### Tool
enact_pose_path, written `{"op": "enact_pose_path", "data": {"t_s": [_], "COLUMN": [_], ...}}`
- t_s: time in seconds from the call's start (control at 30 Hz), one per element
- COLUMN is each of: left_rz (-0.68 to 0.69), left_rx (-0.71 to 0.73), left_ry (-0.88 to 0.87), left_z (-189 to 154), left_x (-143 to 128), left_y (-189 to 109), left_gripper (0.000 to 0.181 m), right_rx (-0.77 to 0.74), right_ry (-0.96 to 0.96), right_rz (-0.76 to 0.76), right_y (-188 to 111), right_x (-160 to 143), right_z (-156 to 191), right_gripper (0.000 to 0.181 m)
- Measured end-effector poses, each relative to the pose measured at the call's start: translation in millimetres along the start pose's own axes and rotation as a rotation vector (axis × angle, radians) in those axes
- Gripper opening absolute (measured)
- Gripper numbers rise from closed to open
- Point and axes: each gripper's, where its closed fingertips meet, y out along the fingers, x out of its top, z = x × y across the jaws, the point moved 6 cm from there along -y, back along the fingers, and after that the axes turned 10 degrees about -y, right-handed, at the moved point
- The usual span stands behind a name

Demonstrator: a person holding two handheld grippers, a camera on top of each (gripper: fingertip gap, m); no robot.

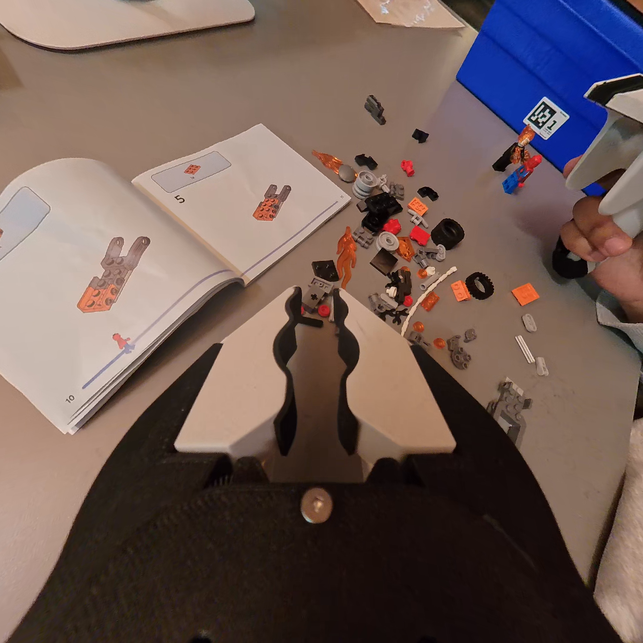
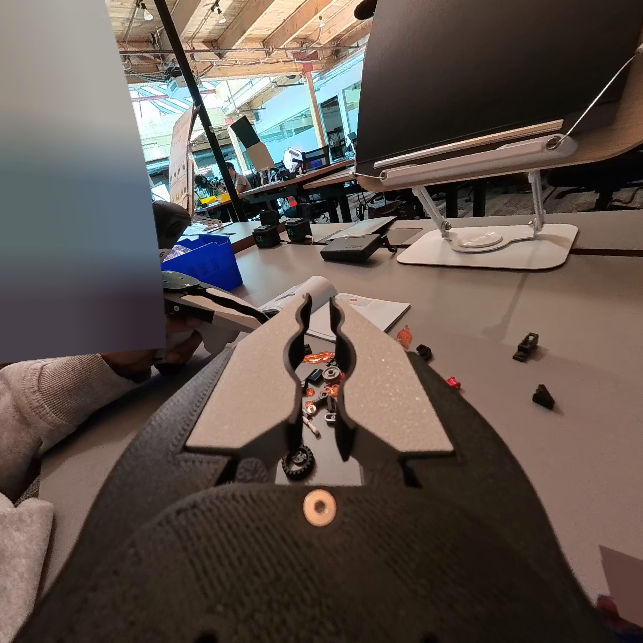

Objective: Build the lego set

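Observation:
My left gripper (image 1: 316, 290) is low over the near edge of a pile of loose lego pieces (image 1: 400, 243). It is shut on a small grey piece with a cross hole (image 1: 315, 294) that fills the gap between its tips. An open instruction booklet (image 1: 156, 261) lies to its left. A grey part-built assembly (image 1: 509, 407) lies to its right. My right gripper (image 2: 320, 297) hovers above the pile with a narrow gap between its jaws and nothing between them. A black tyre (image 2: 297, 462) and small pieces show through that gap. The hand (image 1: 598, 243) holding it shows at the right.
Two minifigures (image 1: 518, 163) stand by a blue bin (image 1: 542, 59) at the back right. A white monitor stand base (image 2: 487, 247) and a black device (image 2: 349, 247) sit farther back on the grey table. Stray black pieces (image 2: 542, 396) lie apart from the pile.

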Motion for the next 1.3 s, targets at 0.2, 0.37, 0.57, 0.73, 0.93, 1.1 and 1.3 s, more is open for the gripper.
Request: {"op": "enact_pose_path", "data": {"t_s": [0.2,0.37,0.57,0.73,0.93,1.1,1.3], "left_rz": [0.001,0.001,0.006,0.016,0.013,0.014,0.011], "left_rx": [0.001,0.002,0.004,0.005,0.007,0.008,0.01], "left_ry": [-0.001,-0.002,-0.003,-0.014,-0.018,-0.017,-0.019], "left_z": [0.2,0.4,0.5,1.4,1.8,1.8,2.1], "left_x": [-0.1,-0.1,-0.4,-1.1,-0.7,-0.8,-0.6], "left_y": [0.2,0.2,0.7,1.7,1.5,1.6,1.5], "left_gripper": [0.019,0.019,0.02,0.025,0.027,0.027,0.028], "right_rx": [0.001,0.002,0.002,0.003,0.004,0.005,0.005], "right_ry": [0.001,0.002,0.003,0.003,0.004,0.005,0.006], "right_rz": [0.001,0.003,0.004,0.005,0.006,0.006,0.007], "right_y": [0.2,0.3,0.5,0.7,0.8,0.8,0.7], "right_x": [-0.2,-0.4,-0.5,-0.6,-0.7,-0.7,-0.8], "right_z": [0.0,0.1,0.1,0.2,0.4,0.6,0.8], "right_gripper": [0.009,0.009,0.009,0.009,0.009,0.009,0.009]}}
